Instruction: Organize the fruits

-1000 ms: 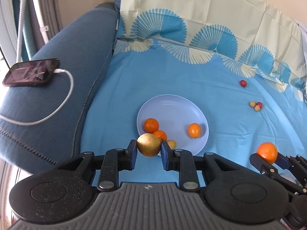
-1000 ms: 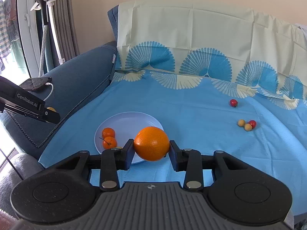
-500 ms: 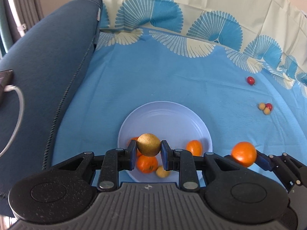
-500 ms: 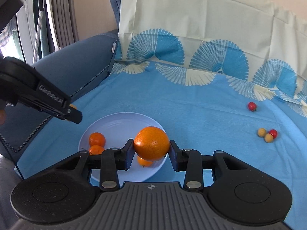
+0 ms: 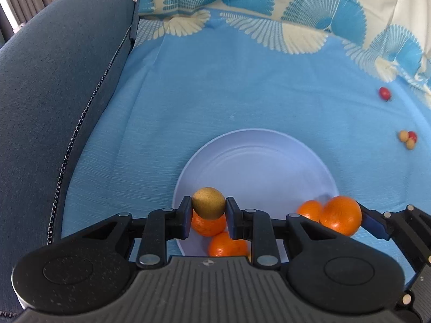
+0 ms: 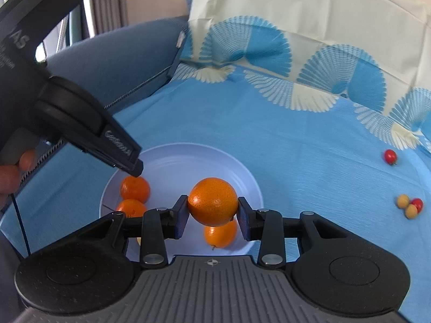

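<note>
Over the pale plate [image 5: 256, 161], the left gripper [image 5: 208, 215] is clamping a brown-yellow fruit [image 5: 208, 202] while the right gripper [image 6: 212, 215] is pinching an orange [image 6: 212, 202] (three loose berries [image 6: 409, 206] lying at three o'clock).

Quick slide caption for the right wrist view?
Right gripper holds an orange above the plate of smaller citrus.

Small yellow-brown fruit [image 5: 208, 202] and a big orange [image 6: 212, 205] both hang over the pale plate [image 5: 258, 150], which already has three mandarins [image 6: 134, 189].
</note>
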{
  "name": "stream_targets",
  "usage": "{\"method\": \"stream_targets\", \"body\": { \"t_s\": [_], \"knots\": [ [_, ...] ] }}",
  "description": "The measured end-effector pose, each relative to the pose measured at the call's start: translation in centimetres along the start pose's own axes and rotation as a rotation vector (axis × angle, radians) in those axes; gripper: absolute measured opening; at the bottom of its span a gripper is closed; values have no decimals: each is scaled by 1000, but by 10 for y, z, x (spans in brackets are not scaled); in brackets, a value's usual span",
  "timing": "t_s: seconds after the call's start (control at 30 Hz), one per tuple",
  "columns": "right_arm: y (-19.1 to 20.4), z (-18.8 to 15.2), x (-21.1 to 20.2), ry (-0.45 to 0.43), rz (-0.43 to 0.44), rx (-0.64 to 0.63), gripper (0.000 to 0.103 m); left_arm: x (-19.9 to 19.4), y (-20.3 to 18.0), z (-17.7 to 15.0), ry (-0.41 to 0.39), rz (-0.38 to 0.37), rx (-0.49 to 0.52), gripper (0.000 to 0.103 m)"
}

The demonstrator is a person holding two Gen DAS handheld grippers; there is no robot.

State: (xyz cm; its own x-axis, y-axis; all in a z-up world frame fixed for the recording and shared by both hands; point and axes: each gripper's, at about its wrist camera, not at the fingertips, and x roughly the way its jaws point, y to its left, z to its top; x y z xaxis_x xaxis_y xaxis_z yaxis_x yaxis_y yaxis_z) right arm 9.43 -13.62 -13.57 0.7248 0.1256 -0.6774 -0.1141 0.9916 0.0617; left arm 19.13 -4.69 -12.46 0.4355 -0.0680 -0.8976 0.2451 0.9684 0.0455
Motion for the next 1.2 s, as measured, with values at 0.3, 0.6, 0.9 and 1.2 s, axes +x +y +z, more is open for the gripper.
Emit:
{"method": "stream_targets", "body": {
  "t_s": [0.3, 0.6, 0.9, 1.2],
  "knots": [
    [10, 2, 10, 26, 15, -56, 65, -4, 2, -2, -55, -12, 21, 103],
    [-4, -7, -61, 15, -20, 87, 96, -84, 7, -51, -125, 51, 46, 103],
    [6, -38, -156, -62, -49, 212, 102, -160, 9, -109, -181, 29, -12, 103],
    [25, -62, -220, -169, -60, 193, 102, -207, 2, -153, -242, 45, -17, 103]
  ]
}}
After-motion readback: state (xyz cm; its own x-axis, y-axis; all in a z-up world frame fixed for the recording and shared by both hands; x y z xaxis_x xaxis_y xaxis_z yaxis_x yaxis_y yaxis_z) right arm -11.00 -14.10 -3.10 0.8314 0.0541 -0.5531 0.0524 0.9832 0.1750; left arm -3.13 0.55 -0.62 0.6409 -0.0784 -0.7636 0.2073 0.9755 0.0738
